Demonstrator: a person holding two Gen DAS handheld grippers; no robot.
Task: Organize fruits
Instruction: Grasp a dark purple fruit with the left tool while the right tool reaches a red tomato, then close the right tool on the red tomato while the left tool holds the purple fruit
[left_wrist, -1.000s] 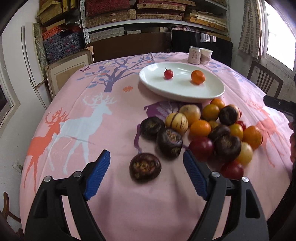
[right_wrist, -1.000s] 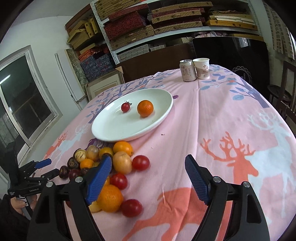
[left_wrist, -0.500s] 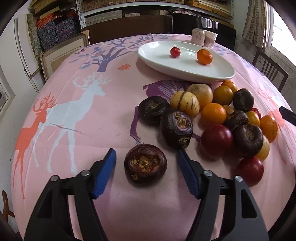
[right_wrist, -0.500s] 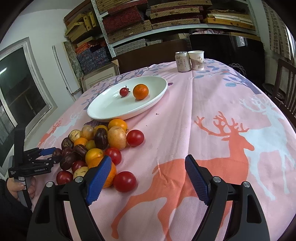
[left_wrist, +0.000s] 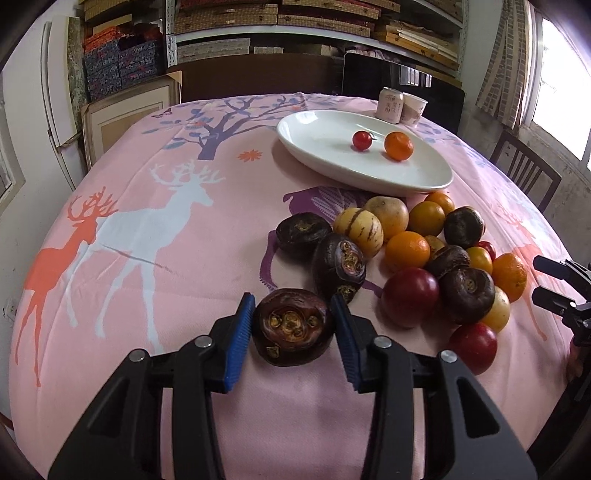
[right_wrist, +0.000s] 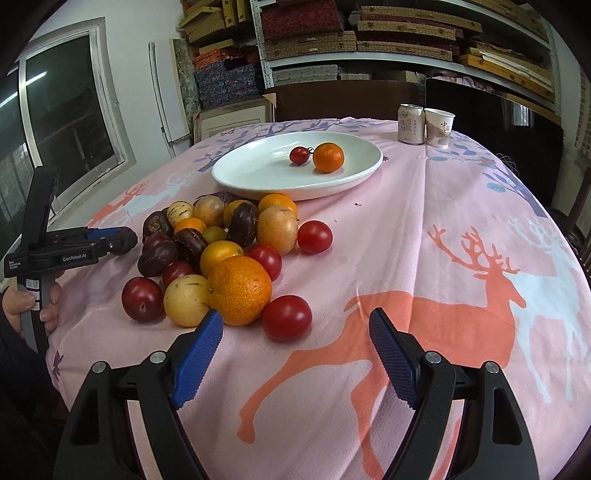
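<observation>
2 blue ribbed pads of the left claw (left_wrist: 291, 326) flank a dark water chestnut (left_wrist: 292, 326) near the tabletop's (left_wrist: 147, 155) front edge, seemingly touching, not lifted. It looks firm, light, squat; hold its rounded flanks. The right claw (right_wrist: 295, 360) gapes unladen. Beyond, the fruit pile (left_wrist: 417, 254) is smooth and roll-prone. Farthest, a glossy white plate (left_wrist: 295, 134) holds 2 fruits.

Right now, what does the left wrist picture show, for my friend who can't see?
The left tongs close around a dark purple fruit on a pink deer tablecloth. Behind it lies a pile of mixed fruit, then a white plate holding a cherry tomato and an orange.
</observation>
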